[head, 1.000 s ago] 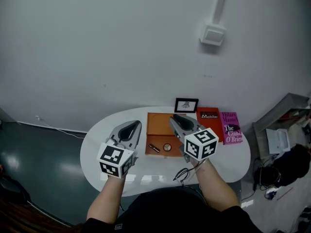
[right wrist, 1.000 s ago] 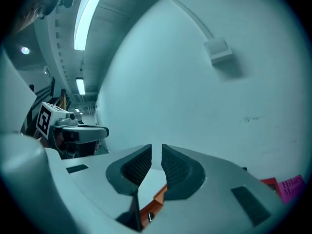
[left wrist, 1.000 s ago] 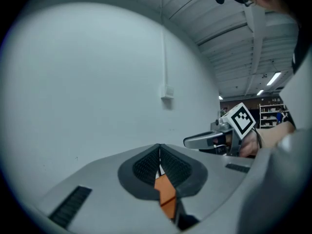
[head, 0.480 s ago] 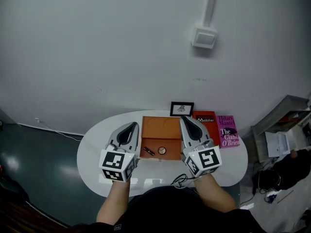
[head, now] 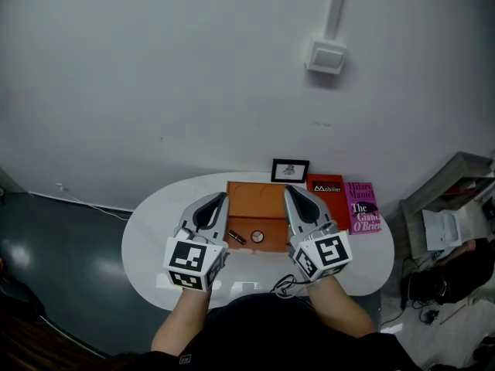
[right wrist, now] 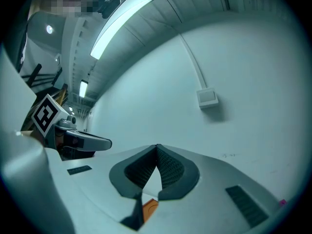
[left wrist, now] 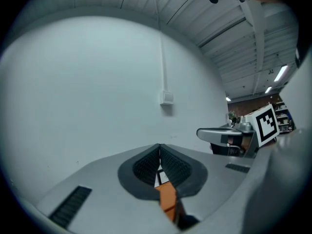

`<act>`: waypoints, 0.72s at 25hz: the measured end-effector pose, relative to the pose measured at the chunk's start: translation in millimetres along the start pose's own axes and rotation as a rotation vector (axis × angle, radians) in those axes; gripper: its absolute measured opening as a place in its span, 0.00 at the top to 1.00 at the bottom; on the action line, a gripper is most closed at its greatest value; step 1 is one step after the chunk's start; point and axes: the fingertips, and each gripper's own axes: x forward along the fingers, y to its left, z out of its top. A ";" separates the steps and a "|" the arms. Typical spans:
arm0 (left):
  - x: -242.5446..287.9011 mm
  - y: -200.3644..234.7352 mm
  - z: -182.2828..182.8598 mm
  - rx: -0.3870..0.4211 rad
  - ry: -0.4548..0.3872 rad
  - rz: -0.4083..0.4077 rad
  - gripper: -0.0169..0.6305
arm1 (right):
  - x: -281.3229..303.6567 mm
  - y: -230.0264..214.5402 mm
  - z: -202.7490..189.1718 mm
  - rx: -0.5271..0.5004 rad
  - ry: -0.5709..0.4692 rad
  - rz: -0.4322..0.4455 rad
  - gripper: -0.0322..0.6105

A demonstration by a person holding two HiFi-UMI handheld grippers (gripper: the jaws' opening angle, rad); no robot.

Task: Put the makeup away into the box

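left gripper (head: 220,199) fingers together, empty, right gripper (head: 288,192) likewise, orange box (head: 251,198) between their tips, lipstick (head: 237,238), compact (head: 257,237) inside

Left gripper (head: 219,199) and right gripper (head: 289,192) level, jaws closed, empty.

1. The right gripper (right wrist: 157,149) fills the lower frame, its grey jaws closed tip to tip, with nothing between the ribbed dark pads (right wrist: 170,169).
2. Through the slit beneath the pads shows a sliver of the orange box (right wrist: 149,208).
3. At left, the left gripper (right wrist: 100,142) appears side-on, its marker cube (right wrist: 46,115) above.
4. Behind, a pale wall (right wrist: 253,82) carries a small square wall box (right wrist: 208,98), with a thin conduit (right wrist: 190,57) rising from it.
5. A long ceiling light (right wrist: 122,18) glows overhead.
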 end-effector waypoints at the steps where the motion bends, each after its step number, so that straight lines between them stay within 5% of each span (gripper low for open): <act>1: 0.7 0.0 -0.4 0.001 0.001 -0.001 0.95 | -0.5 -0.8 0.1 0.000 0.000 -0.001 0.90; 18: -7.2 2.7 -2.4 0.004 -0.014 0.015 0.95 | -8.0 8.2 3.8 -0.003 -0.002 -0.005 0.89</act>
